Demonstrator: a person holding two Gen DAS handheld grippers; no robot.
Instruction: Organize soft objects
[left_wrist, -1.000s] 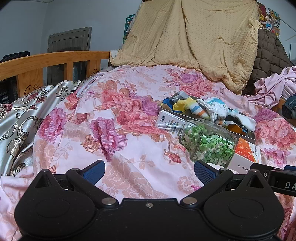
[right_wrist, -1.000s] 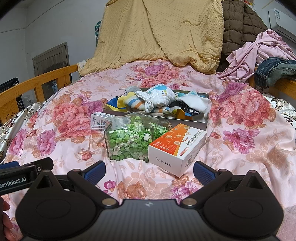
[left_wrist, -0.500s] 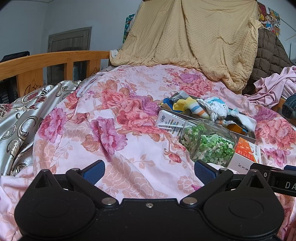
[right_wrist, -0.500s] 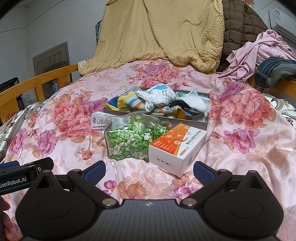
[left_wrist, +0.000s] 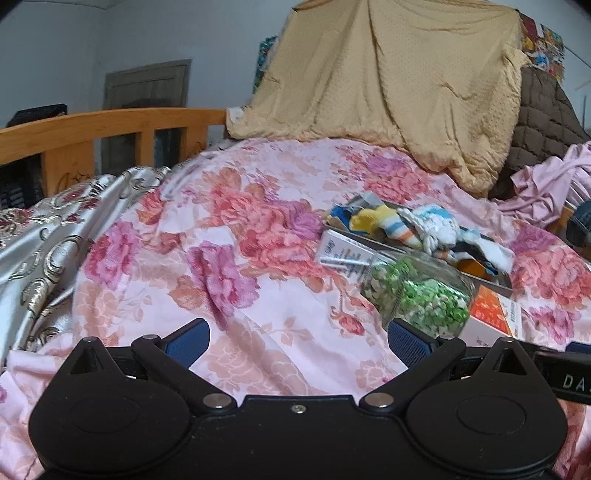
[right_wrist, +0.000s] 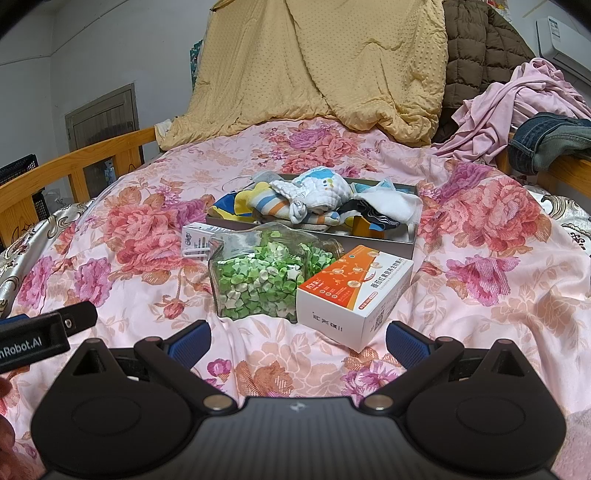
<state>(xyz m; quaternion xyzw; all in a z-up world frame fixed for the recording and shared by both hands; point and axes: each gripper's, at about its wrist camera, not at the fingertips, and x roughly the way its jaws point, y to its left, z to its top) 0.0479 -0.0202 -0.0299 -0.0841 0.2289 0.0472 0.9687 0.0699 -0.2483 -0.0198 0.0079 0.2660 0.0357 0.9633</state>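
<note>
**Bed surface, both claws idle and low**

Floral bedspread (left_wrist: 258, 280) fills the left wrist view; left gripper (left_wrist: 297, 338) is spread wide, holding nothing, with the soft cloths (left_wrist: 424, 229) far right.

Right wrist view: cloths heaped in a shallow box (right_wrist: 376, 245), likely to corral them. Jar (right_wrist: 258, 280) and carton (right_wrist: 354, 291) sit near. Right gripper (right_wrist: 297, 339) is spread, empty.

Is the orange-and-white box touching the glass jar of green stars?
Touching: in the right wrist view, the orange-and-white box presses against the glass jar, with no bedspread showing between them.
</note>
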